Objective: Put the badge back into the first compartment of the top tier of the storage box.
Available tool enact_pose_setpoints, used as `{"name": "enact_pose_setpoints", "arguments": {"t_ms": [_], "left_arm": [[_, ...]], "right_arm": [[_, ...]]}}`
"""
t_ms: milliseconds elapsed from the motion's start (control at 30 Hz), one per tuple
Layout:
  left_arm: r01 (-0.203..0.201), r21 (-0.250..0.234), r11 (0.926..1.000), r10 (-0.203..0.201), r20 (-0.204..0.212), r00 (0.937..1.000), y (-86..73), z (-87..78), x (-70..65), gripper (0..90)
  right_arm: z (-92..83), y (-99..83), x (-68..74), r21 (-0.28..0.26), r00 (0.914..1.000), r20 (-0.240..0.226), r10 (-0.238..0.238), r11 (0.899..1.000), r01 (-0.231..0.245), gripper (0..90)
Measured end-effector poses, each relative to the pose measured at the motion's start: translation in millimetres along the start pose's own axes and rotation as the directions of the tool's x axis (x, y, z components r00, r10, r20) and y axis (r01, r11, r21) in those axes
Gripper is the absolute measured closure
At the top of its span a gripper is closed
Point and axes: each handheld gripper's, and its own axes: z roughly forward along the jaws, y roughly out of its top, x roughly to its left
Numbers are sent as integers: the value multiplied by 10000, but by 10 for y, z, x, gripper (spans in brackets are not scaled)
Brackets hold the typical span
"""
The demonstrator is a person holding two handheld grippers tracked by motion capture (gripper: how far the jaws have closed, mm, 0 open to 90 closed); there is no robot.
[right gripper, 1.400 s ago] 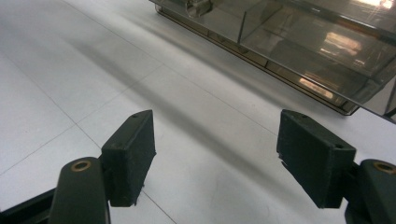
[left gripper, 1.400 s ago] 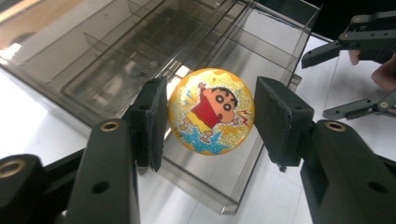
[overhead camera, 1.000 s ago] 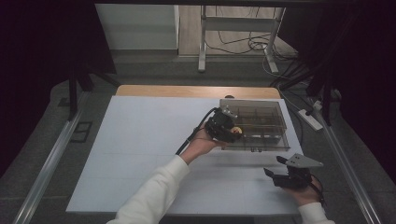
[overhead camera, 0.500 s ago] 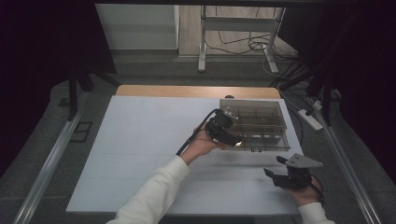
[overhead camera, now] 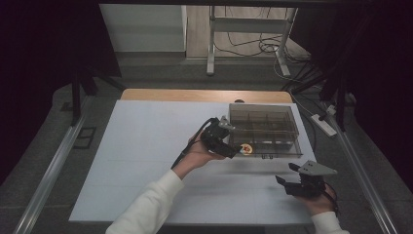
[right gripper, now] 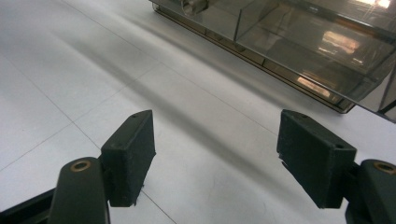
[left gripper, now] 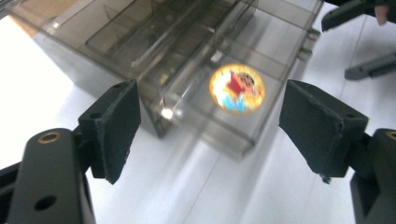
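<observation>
On the far right part of the white mat [overhead camera: 146, 161] stands a box [overhead camera: 265, 129] of smoky, see-through plastic, rectangular, with thin walls inside that cut it into compartments. The mat is smooth and matte, with faint grid lines, and it covers a wooden table [overhead camera: 195, 95] whose bare edge shows behind the box.

In the near left corner compartment of the box lies a round disc [left gripper: 237, 88], flat, with a bright cartoon print in red, yellow and blue. In the left gripper view its edge looks soft and a little blurred, so I cannot tell the material.

The left gripper [overhead camera: 231, 147] hangs just at the near left corner of the box, tilted down toward the disc. Its two black jaws are spread wide and grasp nothing; their pads [left gripper: 114, 126] are blocky, with a rough, slightly grainy face. The disc lies between them in that view, farther off, inside the box.

The right gripper [overhead camera: 287, 174] is near the front right of the box, apart from it, over bare mat. Its jaws are spread wide too and hold nothing. A grey three-cornered plate [overhead camera: 315, 169] sits on top of it
</observation>
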Motion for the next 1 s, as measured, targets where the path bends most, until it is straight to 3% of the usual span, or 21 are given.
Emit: {"name": "enact_pose_setpoints", "arguments": {"t_ms": [433, 767, 1000], "left_arm": [[208, -127, 9997, -212, -339, 9992, -532, -416, -89, 222], [689, -371, 9969, -714, -708, 9949, -992, -699, -109, 225], [1023, -382, 9940, -1053, -858, 9907, -1253, -804, -100, 225]], "right_arm": [[-10, 11, 5, -75, 10000, 27, 16, 10000, -15, 274], [1, 12, 12, -48, 10000, -14, -15, 10000, 15, 274], [-5, 16, 19, -94, 10000, 6, -48, 9999, 48, 274]]}}
